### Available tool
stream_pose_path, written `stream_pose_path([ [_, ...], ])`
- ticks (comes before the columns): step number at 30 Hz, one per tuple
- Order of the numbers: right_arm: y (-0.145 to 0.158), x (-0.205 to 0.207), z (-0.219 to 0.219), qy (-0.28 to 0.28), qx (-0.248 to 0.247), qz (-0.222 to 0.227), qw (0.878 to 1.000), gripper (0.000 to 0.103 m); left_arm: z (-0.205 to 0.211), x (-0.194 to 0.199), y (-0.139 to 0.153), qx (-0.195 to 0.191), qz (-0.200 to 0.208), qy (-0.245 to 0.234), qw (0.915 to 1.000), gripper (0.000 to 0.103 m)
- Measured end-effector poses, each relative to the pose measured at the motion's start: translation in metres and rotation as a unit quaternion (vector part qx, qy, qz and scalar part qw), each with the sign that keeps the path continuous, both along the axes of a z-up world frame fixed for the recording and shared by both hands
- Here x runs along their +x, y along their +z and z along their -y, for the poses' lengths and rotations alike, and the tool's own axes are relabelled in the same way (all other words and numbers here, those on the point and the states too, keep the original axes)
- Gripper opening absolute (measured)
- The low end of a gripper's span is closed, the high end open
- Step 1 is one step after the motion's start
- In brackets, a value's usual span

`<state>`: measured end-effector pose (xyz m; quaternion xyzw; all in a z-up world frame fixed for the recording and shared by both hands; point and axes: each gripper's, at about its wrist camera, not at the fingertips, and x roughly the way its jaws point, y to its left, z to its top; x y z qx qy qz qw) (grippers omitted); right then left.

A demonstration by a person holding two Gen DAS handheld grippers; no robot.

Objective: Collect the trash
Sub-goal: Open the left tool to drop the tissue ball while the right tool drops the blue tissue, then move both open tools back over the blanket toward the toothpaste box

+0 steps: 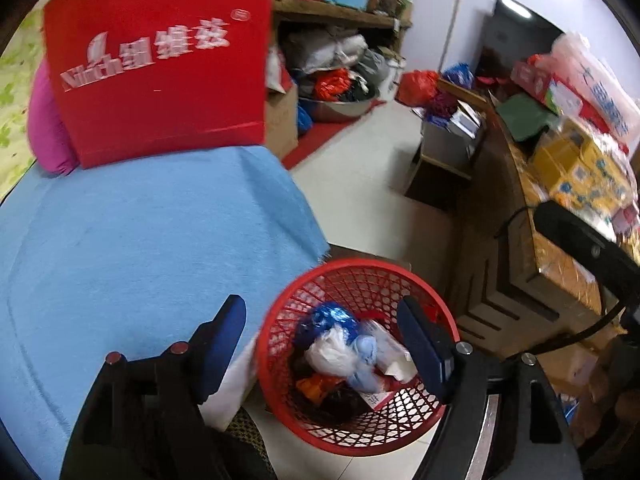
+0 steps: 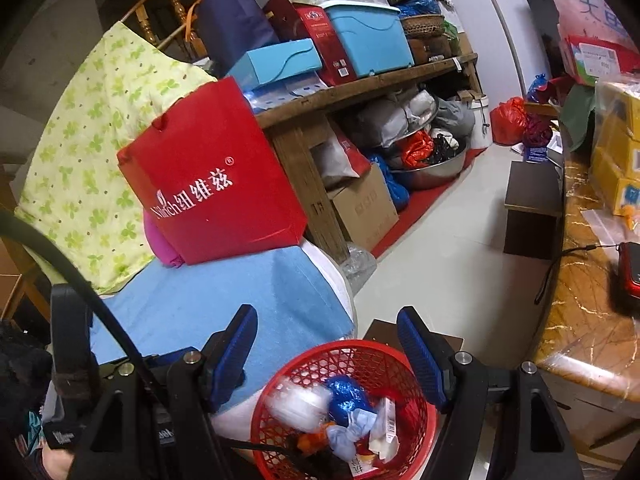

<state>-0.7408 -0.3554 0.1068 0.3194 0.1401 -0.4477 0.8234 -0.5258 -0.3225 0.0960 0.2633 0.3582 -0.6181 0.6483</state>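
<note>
A red mesh trash basket (image 1: 360,276) stands on the floor beside a blue-covered seat; it also shows in the right wrist view (image 2: 344,354). It holds a white plastic bag (image 1: 330,350), a crumpled blue foil wrapper (image 1: 328,318), pale blue plastic, paper and an orange wrapper. My left gripper (image 1: 322,344) is open and empty, hovering above the basket. My right gripper (image 2: 328,354) is open and empty, also above the basket. A white round piece (image 2: 298,404) lies blurred in the basket.
The blue cloth seat (image 1: 132,248) carries a red paper bag (image 1: 160,60) and a pink cushion (image 1: 44,128). A wooden counter (image 2: 576,304) with boxes runs on the right. A cluttered wooden shelf (image 2: 360,88) and a metal basin (image 2: 432,172) stand behind. White floor lies between.
</note>
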Motion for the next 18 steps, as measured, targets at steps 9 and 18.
stream_pose_path([
  [9, 0.009, 0.047, -0.011, 0.045, -0.003, -0.007, 0.999, 0.076, -0.055, 0.083, 0.020, -0.046, 0.008, 0.089, 0.9950, 0.082],
  [18, 0.023, 0.108, -0.042, 0.112, -0.021, -0.013, 0.993, 0.076, -0.138, 0.174, 0.016, -0.053, 0.028, 0.211, 0.9758, 0.082],
])
